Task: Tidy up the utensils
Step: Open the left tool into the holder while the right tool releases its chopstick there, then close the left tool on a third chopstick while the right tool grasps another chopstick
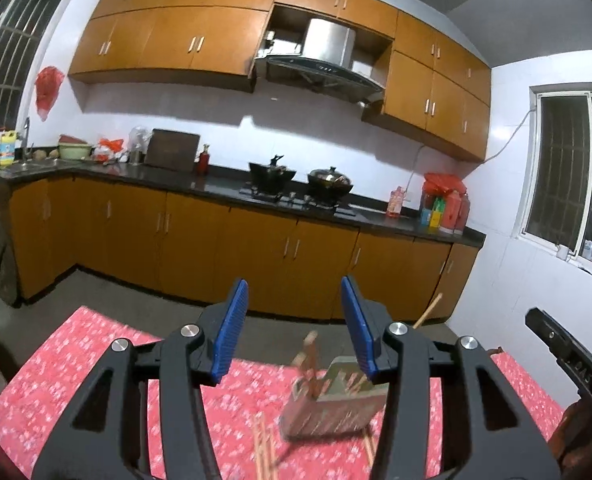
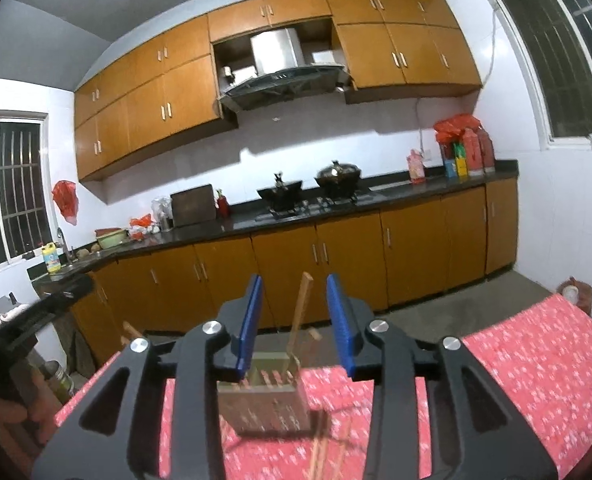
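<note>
Right, big picture first: kitchen w/ orange-brown cabinets [image 1: 184, 40] up top and a dark counter [image 1: 200, 186] running below, range hood [image 1: 320, 68] over two pots on the stove [image 1: 296, 196]. All of that sits well behind the landmark, the utensil holder [image 2: 264, 396], a drab boxy caddy standing on the table's red floral cloth [image 2: 536, 360] near its far edge. Left wrist view shows the same holder [image 1: 332, 400] tilted a bit, blurred. Left gripper [image 1: 294, 324] hangs just above and in front of the holder, blue pads spread apart, nothing pinched btwn them; holder shows below the right-hand pad. Right gripper [image 2: 294, 324] also over the holder, tongs spread, and one chopstick [image 2: 300, 308] rises from the holder straight up thru the gap, pads not pressing it as far as I can see. Other sticks [image 1: 308, 354] poke out of the holder's top, leaning. On the cloth just near-side of the holder, loose chopsticks [image 1: 264, 448] lie flat, approx pointing toward the camera; count unclear, too smeared. More loose ones [image 2: 322, 456] show in the right wrist view, same spot.
</note>
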The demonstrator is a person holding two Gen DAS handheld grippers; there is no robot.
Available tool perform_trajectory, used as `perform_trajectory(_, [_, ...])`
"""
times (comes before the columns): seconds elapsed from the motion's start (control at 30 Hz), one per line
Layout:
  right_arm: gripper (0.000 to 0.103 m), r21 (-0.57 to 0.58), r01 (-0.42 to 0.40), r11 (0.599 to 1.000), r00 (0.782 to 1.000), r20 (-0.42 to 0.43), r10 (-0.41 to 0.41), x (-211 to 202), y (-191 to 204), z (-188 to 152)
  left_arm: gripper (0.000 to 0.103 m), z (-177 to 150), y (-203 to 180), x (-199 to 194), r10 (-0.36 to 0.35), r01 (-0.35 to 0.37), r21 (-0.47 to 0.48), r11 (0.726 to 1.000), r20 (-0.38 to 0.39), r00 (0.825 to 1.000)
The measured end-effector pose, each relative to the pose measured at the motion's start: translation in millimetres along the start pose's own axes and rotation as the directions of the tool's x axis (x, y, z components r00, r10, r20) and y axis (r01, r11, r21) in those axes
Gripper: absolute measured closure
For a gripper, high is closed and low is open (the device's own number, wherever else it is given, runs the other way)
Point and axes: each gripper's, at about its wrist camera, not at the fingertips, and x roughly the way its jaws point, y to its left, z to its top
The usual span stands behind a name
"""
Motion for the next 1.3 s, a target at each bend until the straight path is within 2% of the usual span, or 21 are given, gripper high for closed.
perform_trajectory(0.1, [0.067,0.002,0.048,0.999,0.993,-0.105,-0.048,2.7,-20.5,-33.4,0.055,-23.0,16.4,-10.9,0.040,-0.040,0.008,0.999,-0.052,0.998])
perform_trajectory(0.17, [0.067,0.000,0.080,0.997,0.973,-0.215,-0.078,14.6,-32.7,-61.3,0.054,-47.7,27.5,-8.7,0.074,-0.070,0.037,0.997,-0.123,0.990])
perform_trajectory(0.2, [0.067,0.000,0.097,0.995,0.954,-0.285,-0.093,23.1,-38.8,-79.0,0.054,-56.1,31.1,-6.4,0.086,-0.079,0.049,0.996,-0.152,0.985])
perform_trajectory(0.3, [0.072,0.024,0.093,0.995,0.883,-0.465,-0.071,43.7,-47.8,-129.1,0.055,-95.2,46.5,7.7,0.112,-0.093,0.077,0.993,-0.293,0.950])
perform_trajectory(0.33, [0.078,0.037,0.081,0.996,0.857,-0.513,-0.051,49.0,-47.8,-145.1,0.055,-109.4,50.4,12.9,0.123,-0.098,0.090,0.991,-0.340,0.932])
perform_trajectory(0.4, [0.080,0.054,0.056,0.997,0.814,-0.581,-0.015,55.9,-43.9,-172.7,0.055,-132.2,55.8,18.1,0.134,-0.099,0.106,0.989,-0.405,0.905])
perform_trajectory(0.5, [0.080,0.041,0.035,0.999,0.779,-0.626,-0.002,62.2,-30.7,-197.2,0.056,-156.9,59.5,18.4,0.120,-0.082,0.103,0.991,-0.462,0.879])
perform_trajectory(0.6, [0.080,0.010,0.029,1.000,0.758,-0.652,-0.016,67.8,-24.7,-209.5,0.057,-171.6,59.3,19.4,0.092,-0.062,0.075,0.995,-0.506,0.858])
perform_trajectory(0.63, [0.082,-0.005,0.033,0.999,0.753,-0.657,-0.028,69.6,-22.9,-211.3,0.059,-175.8,59.5,19.9,0.077,-0.052,0.062,0.997,-0.519,0.851])
perform_trajectory(0.67, [0.087,-0.026,0.037,0.999,0.761,-0.647,-0.045,68.9,-22.0,-212.1,0.061,-179.0,59.4,20.3,0.066,-0.045,0.053,0.998,-0.527,0.847])
perform_trajectory(0.73, [0.094,-0.071,0.052,0.996,0.761,-0.643,-0.085,71.6,-25.4,-210.1,0.064,-186.2,58.0,22.2,0.035,-0.023,0.029,0.999,-0.550,0.834])
perform_trajectory(0.9, [0.095,-0.057,0.144,0.988,0.765,-0.627,-0.147,74.3,-49.2,-204.4,0.069,-200.0,50.5,30.4,-0.014,0.013,-0.006,1.000,-0.590,0.807])
perform_trajectory(1.03, [0.095,-0.054,0.145,0.988,0.767,-0.625,-0.146,73.6,-54.4,-205.0,0.072,-209.9,41.2,38.3,-0.033,0.038,-0.005,0.999,-0.618,0.786])
perform_trajectory(1.2, [0.095,-0.077,0.142,0.987,0.771,-0.616,-0.159,69.5,-52.6,-205.4,0.078,-219.7,32.6,47.0,0.000,0.033,0.039,0.999,-0.643,0.766])
perform_trajectory(1.3, [0.095,-0.075,0.138,0.988,0.771,-0.617,-0.155,70.0,-53.6,-205.2,0.080,-222.3,28.0,50.0,0.037,0.023,0.085,0.996,-0.638,0.770])
